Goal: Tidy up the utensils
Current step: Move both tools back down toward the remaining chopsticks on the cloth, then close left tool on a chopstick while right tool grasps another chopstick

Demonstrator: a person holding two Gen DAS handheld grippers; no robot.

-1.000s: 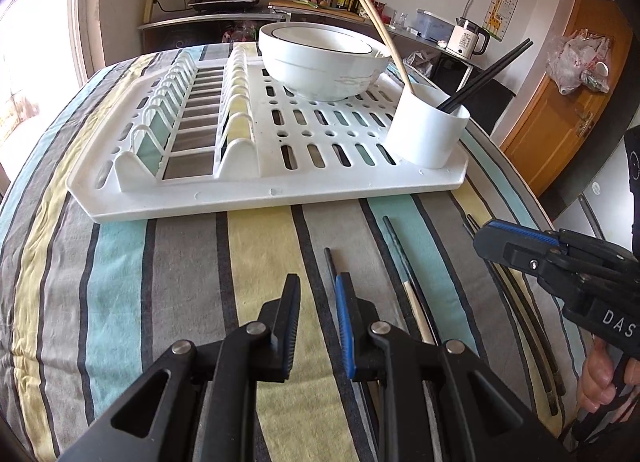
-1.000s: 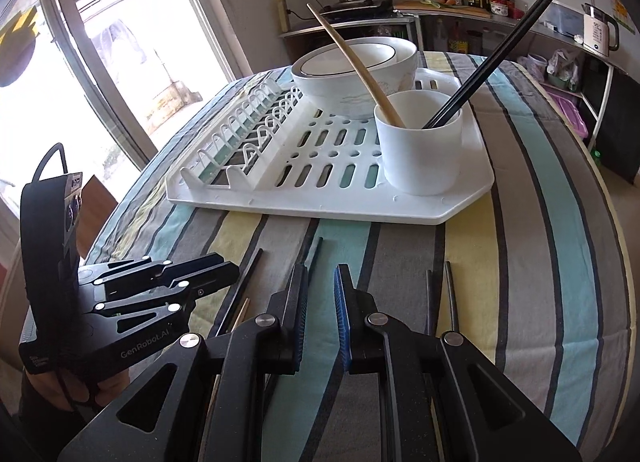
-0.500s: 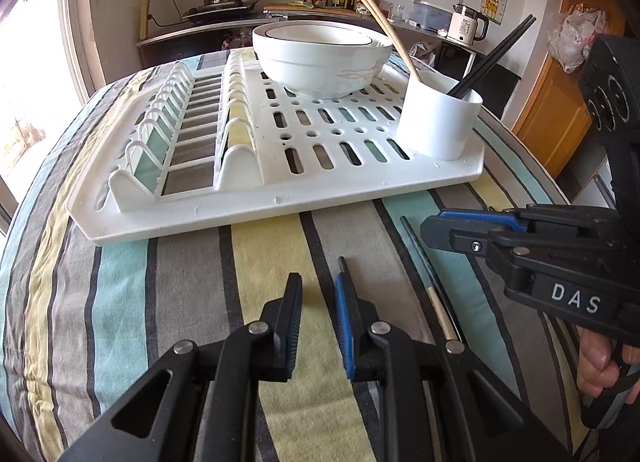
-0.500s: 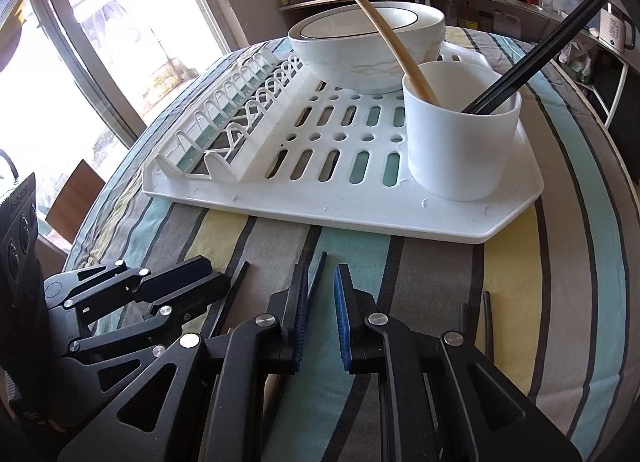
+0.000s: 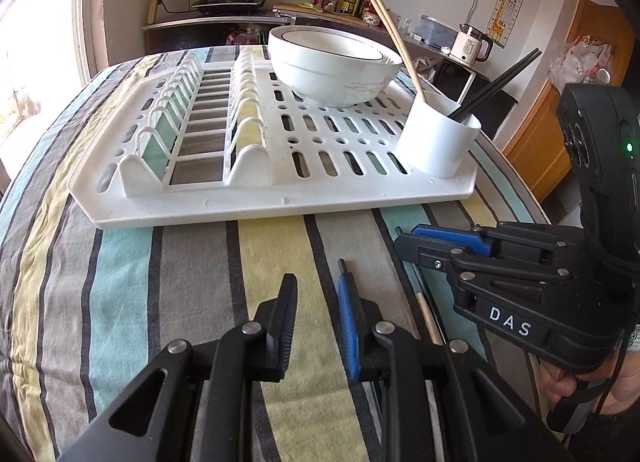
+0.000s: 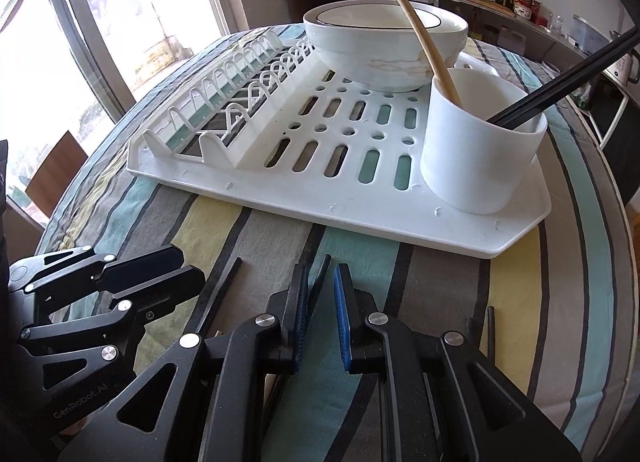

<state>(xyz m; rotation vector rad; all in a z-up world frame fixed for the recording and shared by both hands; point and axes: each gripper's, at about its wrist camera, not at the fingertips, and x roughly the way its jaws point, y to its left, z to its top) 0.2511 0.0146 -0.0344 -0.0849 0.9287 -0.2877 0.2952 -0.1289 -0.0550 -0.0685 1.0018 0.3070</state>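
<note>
Since a second ago your right tool point(image 5: 408, 240) has slid in from the right edge of the left wrist view toward its centre, and the rack has grown larger in the right wrist view as you dropped closer to the striped cloth.

Your left tool point(image 5: 316, 316), low in its own frame, is opening its jaws with nothing between the pads; a black chopstick point(image 5: 342, 265) lies on the counter just past its blue pad. Your right tool stands only narrowly open and grips nothing, though another black chopstick point(image 6: 322, 274) runs under the gap between its pads, bottom centre of the right wrist view.

Done so far, as far as shows: the white cup point(image 6: 480, 154) on the right corner of the dish rack point(image 5: 280, 206) already holds a wooden pair point(image 5: 394, 28) and a black pair point(image 5: 500, 82), and the bowls point(image 5: 334, 64) sit at the rack's far side.

Left to do: several chopsticks lie loose on the cloth, including a wooden one point(image 5: 428, 318) at lower right of the left wrist view and a black one point(image 6: 490, 328) at lower right of the right wrist view. I judge you roughly midway.
</note>
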